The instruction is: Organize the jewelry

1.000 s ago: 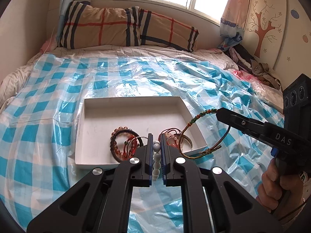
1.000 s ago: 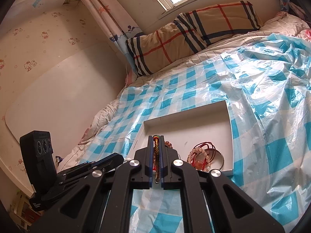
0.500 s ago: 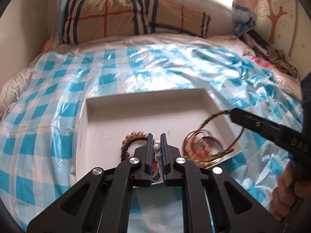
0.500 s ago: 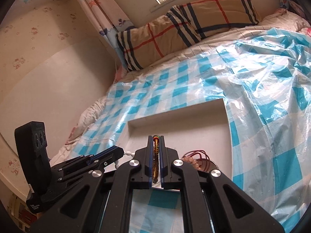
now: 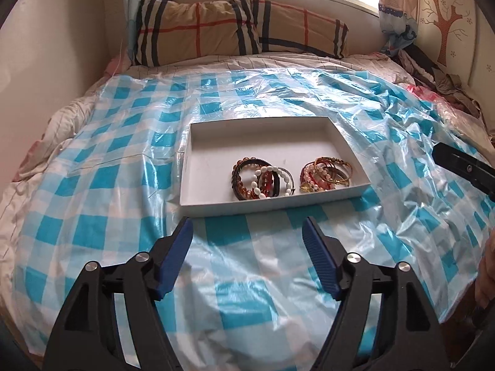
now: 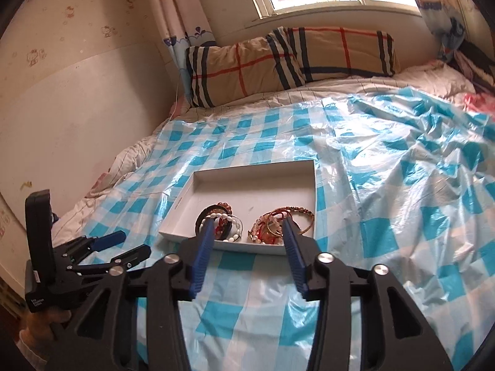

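Note:
A shallow white box [image 5: 216,151] [image 6: 256,182] lies on the checked sheet. In its near half lie two heaps of bracelets: a white bead bracelet [image 5: 266,182] [image 6: 227,222] with dark and amber ones on the left, red and gold ones [image 5: 328,173] [image 6: 281,221] on the right. My left gripper [image 5: 247,225] is open and empty, a little short of the box's near wall. My right gripper [image 6: 247,225] is open and empty, just before the box's near wall. The left gripper also shows in the right wrist view [image 6: 123,242]; the right one's finger shows in the left wrist view [image 5: 464,167].
The blue-and-white checked plastic sheet [image 5: 278,278] covers the bed. A plaid pillow [image 5: 241,27] lies at the head under the window. Clothes [image 5: 439,74] are piled at the far right. A wall [image 6: 77,108] runs along the left side.
Both grippers have opened and let their bracelets go into the box. Both have drawn back toward me, away from the box.

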Tool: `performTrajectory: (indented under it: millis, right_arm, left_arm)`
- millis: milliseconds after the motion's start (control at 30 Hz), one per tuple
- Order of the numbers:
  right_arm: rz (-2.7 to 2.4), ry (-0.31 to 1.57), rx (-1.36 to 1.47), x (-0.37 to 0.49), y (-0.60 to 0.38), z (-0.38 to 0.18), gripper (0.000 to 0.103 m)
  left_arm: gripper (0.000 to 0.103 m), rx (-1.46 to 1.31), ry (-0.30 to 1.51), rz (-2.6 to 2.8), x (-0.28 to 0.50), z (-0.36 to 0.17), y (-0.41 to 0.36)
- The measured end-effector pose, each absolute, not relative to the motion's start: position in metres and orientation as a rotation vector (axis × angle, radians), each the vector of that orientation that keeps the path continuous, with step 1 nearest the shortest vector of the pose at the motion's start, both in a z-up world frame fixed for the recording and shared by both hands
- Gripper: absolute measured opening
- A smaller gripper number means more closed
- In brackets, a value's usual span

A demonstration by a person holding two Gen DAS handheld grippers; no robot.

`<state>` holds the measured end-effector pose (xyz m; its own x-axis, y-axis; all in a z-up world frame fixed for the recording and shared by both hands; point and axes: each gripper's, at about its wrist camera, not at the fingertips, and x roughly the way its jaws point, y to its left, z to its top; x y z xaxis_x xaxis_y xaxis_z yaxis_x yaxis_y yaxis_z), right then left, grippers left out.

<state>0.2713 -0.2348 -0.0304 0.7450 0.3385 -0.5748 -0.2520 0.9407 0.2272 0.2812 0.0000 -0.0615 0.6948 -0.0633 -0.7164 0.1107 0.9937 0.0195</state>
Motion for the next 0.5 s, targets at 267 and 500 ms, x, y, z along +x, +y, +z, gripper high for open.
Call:
performTrajectory:
  millis: [267, 500]
  right_arm:
    - [0.280, 0.595, 0.050, 0.157, -0.251, -0.004, 0.069]
    - [0.203, 0.576, -0.005, 0.092, -0.264, -0.003, 0.077]
  left_arm:
    - [0.092, 0.111, 0.702, -0.042, 0.172, -0.016, 0.005]
    - [0.095, 0.039, 0.673, 0.010, 0.106, -0.013, 0.013]
